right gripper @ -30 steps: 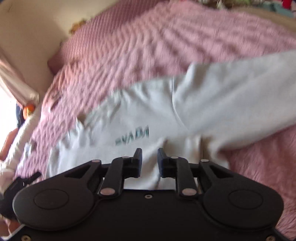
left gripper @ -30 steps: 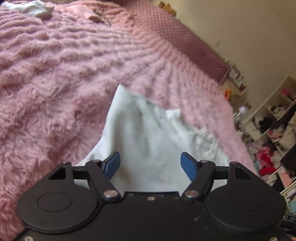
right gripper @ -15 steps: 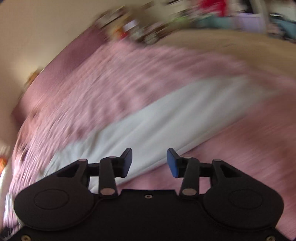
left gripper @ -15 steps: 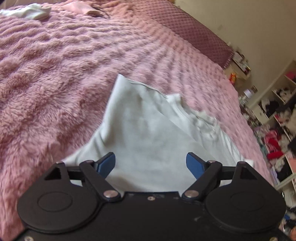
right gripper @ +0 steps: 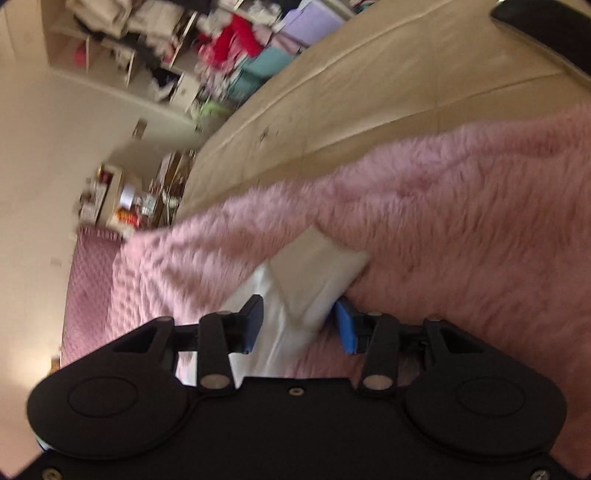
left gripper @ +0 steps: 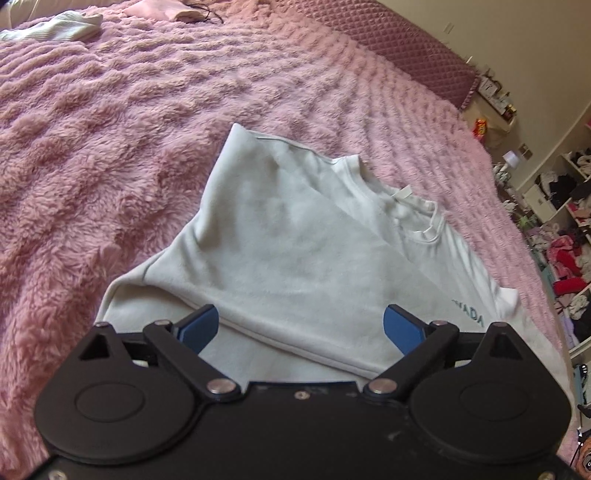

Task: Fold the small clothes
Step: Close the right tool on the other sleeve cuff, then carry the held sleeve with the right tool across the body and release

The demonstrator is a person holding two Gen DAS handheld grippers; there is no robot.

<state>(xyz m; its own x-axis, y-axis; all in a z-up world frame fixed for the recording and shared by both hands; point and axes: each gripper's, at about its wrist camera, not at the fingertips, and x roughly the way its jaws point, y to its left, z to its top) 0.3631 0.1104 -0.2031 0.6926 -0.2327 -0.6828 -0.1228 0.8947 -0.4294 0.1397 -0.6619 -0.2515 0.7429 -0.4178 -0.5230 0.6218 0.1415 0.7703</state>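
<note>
A white sweatshirt (left gripper: 288,240) lies on the fluffy pink blanket (left gripper: 110,129), one sleeve folded across its body and teal lettering near its right edge. My left gripper (left gripper: 301,326) hovers over the near part of the garment. Its jaws are opening wide, and its blue pads (left gripper: 199,326) press on nothing. In the blurred, tilted right wrist view, the sweatshirt's other sleeve ends in a ribbed cuff (right gripper: 317,258) on the blanket (right gripper: 461,221). My right gripper (right gripper: 299,325) stands partly open with that sleeve lying between its fingers, not gripped.
A white knit garment (left gripper: 55,27) and a pink one (left gripper: 162,9) lie at the bed's far side, by a quilted mauve headboard (left gripper: 388,40). Cluttered shelves (left gripper: 565,206) stand to the right. Past the bed's edge is beige floor (right gripper: 369,92).
My left gripper's jaws spread wider and it drew back, showing more of the sweatshirt. My right gripper opened, rolled and swept from the chest print out along the sleeve to the cuff.
</note>
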